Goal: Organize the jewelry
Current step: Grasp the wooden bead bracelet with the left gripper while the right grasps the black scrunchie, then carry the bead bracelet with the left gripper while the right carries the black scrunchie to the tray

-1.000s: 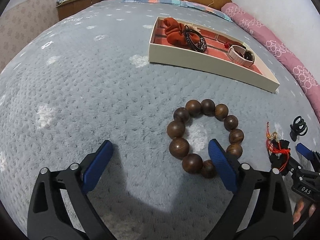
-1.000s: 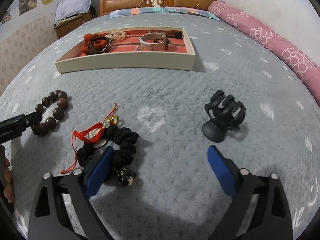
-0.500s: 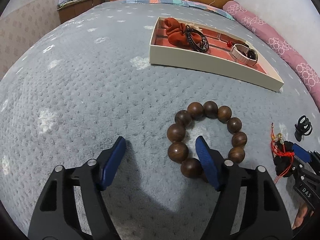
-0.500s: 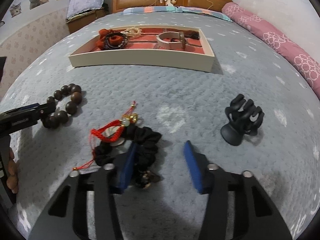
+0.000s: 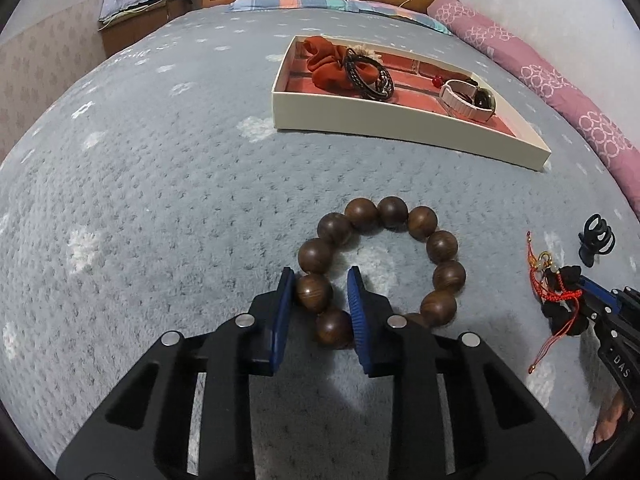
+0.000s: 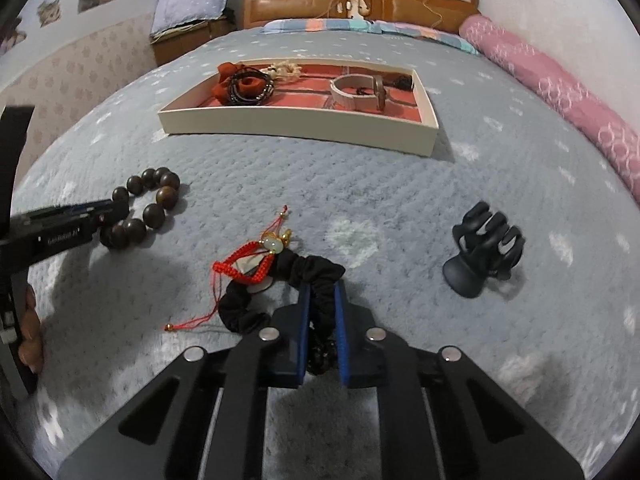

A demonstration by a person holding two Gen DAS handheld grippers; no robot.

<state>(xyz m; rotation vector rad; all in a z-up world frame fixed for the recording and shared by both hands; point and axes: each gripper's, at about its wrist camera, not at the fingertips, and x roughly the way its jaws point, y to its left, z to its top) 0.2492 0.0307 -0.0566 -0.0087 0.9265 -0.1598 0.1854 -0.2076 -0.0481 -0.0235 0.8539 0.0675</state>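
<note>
Left claw: the left gripper [image 5: 320,292] pinches two near beads of the wooden bead bracelet [image 5: 382,264], which lies flat on the blanket [image 5: 160,208].
Right claw: the right gripper [image 6: 322,304] squeezes the black scrunchie [image 6: 304,280]; a red cord charm [image 6: 248,266] lies on it.
Hair clip: the black hair clip [image 6: 482,250] sits apart on the right, open blanket around it.
Tray: the tray [image 6: 304,126] lies far off toward the headboard, open blanket between.
</note>
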